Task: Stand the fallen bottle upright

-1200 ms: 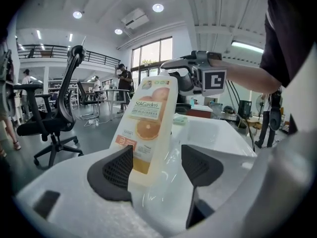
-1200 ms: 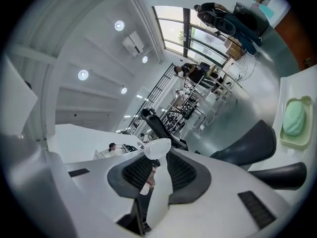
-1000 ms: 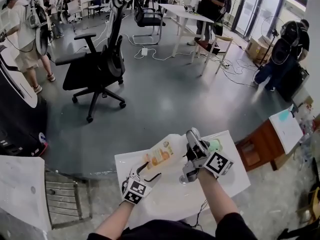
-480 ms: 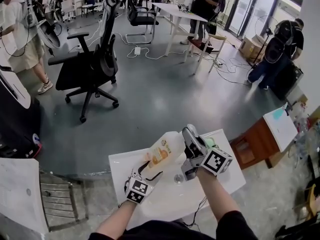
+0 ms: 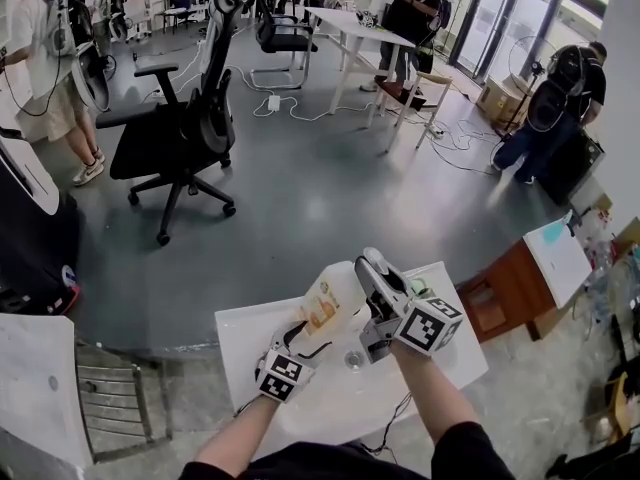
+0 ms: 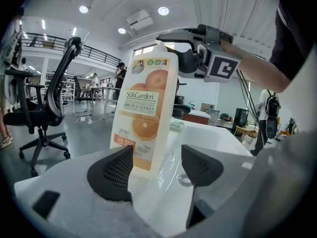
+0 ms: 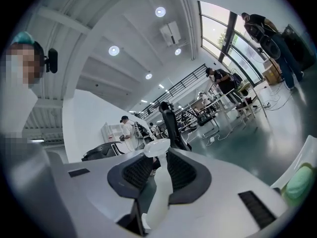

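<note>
The biggest risk is the bottle (image 5: pixel 328 303) toppling back down. It sits near the middle of the head view, on the white table (image 5: pixel 455 353). Its base looks to rest on the tabletop, and its body seems close to upright with a slight lean. It is held only at the top. The right gripper (image 5: pixel 367 266) has its jaws closed on the slim white neck (image 7: pixel 157 182), part-way shut with the neck pinched between the pads. That narrow hold gives little control over the heavy body below. If the jaws let go before the base sits flat, the bottle would likely tip. The tabletop looks glossy, so the base could also skid away during the final push.

The left gripper (image 5: pixel 303 343) could cause a second problem. Its jaws stand wide apart and hold nothing. In the left gripper view the bottle's lower corner (image 6: pixel 148 113) stands just beyond the two pads. A careless nudge there could knock the base sideways. A small round ring (image 5: pixel 352 360) lies on the table beside the base, where the bottle might catch on it.

The right forearm rises from the bottom centre of the head view, with its gripper reaching up and left to the bottle top. The left forearm comes in from the lower left, with its gripper aimed slightly downward at the bottle's foot
</note>
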`<state>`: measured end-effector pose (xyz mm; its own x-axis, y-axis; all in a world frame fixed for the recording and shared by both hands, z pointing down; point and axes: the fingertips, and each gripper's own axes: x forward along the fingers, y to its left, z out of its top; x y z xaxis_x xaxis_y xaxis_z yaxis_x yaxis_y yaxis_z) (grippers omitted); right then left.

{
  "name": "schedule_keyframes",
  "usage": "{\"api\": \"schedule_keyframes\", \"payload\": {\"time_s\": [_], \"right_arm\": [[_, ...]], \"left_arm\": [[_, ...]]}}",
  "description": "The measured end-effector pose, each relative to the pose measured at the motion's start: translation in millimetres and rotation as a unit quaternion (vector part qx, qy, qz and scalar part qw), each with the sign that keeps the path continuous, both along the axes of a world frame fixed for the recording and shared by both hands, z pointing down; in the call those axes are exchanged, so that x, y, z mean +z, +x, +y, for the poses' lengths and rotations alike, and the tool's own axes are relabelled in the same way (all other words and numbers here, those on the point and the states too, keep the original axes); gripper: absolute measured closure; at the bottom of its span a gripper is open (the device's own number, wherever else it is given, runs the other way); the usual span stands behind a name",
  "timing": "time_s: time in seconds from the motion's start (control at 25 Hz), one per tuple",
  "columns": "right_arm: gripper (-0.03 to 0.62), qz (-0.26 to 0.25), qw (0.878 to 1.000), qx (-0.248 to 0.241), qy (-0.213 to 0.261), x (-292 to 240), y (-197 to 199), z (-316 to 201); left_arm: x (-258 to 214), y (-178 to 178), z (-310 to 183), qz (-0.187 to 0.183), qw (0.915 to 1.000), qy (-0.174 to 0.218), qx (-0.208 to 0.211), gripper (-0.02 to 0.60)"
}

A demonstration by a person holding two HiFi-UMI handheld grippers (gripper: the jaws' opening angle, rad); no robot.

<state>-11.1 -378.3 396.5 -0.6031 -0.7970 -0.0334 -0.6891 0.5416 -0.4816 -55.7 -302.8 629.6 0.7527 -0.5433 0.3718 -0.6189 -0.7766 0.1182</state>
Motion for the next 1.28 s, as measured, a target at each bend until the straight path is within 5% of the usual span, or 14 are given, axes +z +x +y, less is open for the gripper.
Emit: {"api": "schedule_keyframes", "payload": {"time_s": [0.48, 0.72, 1.04, 1.28], "right_arm": [[0.500, 0.062, 0.996, -0.038, 0.042, -5, -20, 14], [0.500, 0.124, 0.985, -0.090, 0.079, -5, -45, 25], [0.496, 0.127, 0.983, -0.084, 0.099, -2, -45, 29], [0.433, 0.127, 0.987, -0.057, 0.075, 5, -36, 27]], "left_arm": [[6, 12, 1, -0.001, 0.9991, -0.027, 0.032, 0.279], [11, 15, 3, -0.003, 0.9982, -0.046, 0.038, 0.310], [14, 14, 5, 0.011, 0.9974, -0.061, 0.036, 0.333], [9, 12, 8, 0.012, 0.9972, -0.062, 0.040, 0.330]]}}
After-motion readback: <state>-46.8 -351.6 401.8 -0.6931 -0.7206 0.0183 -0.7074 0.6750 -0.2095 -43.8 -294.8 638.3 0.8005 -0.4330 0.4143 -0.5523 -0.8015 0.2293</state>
